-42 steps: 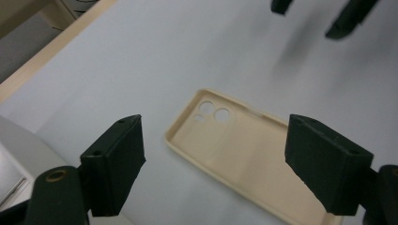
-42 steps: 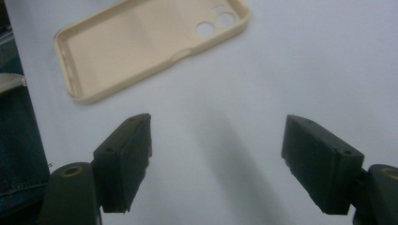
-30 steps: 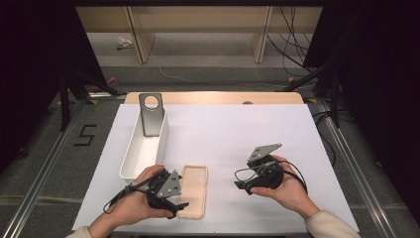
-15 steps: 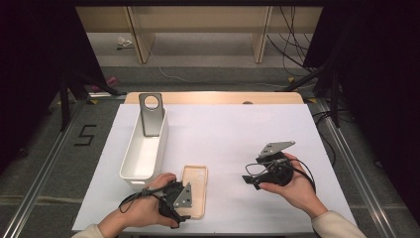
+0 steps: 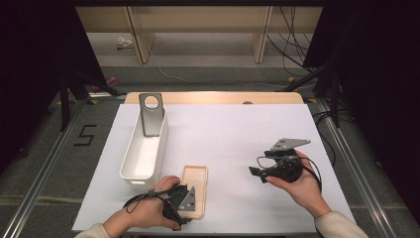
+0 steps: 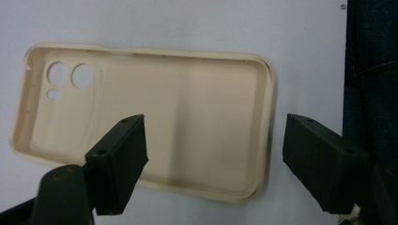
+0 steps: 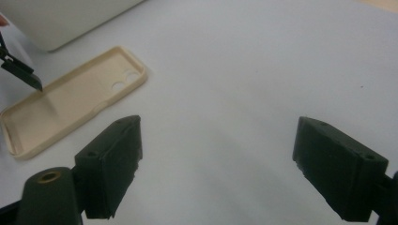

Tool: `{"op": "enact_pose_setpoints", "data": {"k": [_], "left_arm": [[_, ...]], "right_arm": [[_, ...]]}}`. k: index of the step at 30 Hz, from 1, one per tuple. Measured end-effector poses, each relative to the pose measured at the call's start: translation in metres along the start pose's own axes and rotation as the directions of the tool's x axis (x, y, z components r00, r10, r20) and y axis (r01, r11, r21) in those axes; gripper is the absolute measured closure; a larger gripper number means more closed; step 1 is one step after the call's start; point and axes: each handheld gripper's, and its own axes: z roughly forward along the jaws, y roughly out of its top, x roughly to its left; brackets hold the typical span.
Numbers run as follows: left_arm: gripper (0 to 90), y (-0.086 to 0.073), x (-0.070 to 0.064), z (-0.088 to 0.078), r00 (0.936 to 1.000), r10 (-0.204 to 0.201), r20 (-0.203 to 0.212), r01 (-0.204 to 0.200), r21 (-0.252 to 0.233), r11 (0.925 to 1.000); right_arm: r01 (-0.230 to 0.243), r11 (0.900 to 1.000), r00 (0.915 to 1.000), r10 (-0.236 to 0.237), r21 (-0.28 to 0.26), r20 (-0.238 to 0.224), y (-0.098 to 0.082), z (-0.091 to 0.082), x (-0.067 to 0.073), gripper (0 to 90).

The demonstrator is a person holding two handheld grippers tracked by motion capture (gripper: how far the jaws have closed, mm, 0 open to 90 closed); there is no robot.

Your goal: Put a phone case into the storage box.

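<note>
the beige phone case (image 5: 194,191) lies flat just beside the white bin (image 5: 143,151). the left tool (image 6: 213,164), jaws apart, should be lowered squarely over the case's near end before being closed; the right tool (image 7: 216,168) is held apart.

A lab or recording setup is suggested rather than a home. A surface (image 5: 247,134) covered with plain white sheeting is seen in the middle, set on a wooden top whose far edge is left bare. Black curtains (image 5: 376,74) are hung at the left and right, so the working area is closed off. Metal rails (image 5: 39,173) are laid along the grey carpeted floor on both sides, and a number five (image 5: 85,135) is marked on the floor at the left. Loose cables (image 5: 292,34) are trailed across the far floor beside wooden furniture legs (image 5: 138,34).
</note>
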Motion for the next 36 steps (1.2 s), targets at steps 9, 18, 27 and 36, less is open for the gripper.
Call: {"op": "enact_pose_setpoints", "data": {"k": [9, 18, 27, 36], "left_arm": [[22.7, 0.0010, 0.0001, 0.0023, 1.0000, 0.008, 0.002, -0.008, 0.010, 0.9999], [24.8, 0.0014, 0.0008, 0.0047, 0.9997, 0.022, 0.010, -0.022, 0.024, 0.9995], [25.7, 0.0036, 0.0003, 0.0084, 0.9991, 0.034, 0.023, -0.035, 0.041, 0.9985], [27.8, 0.0073, -0.0003, 0.0100, 0.9980, 0.054, 0.032, -0.056, 0.060, 0.9966]], "right_arm": [[-0.047, 0.997, 0.9988, 0.047, -0.061, 0.015, -0.0042, -0.0080, -0.0092, 16.8], [-0.052, 0.997, 0.9985, 0.053, -0.062, 0.011, -0.0043, -0.0071, -0.0085, 16.8], [-0.058, 0.996, 0.9982, 0.059, -0.061, 0.006, -0.0043, -0.0066, -0.0085, 16.8], [-0.062, 0.996, 0.9981, 0.062, -0.067, -0.003, -0.0043, -0.0067, -0.0085, 16.7]]}}
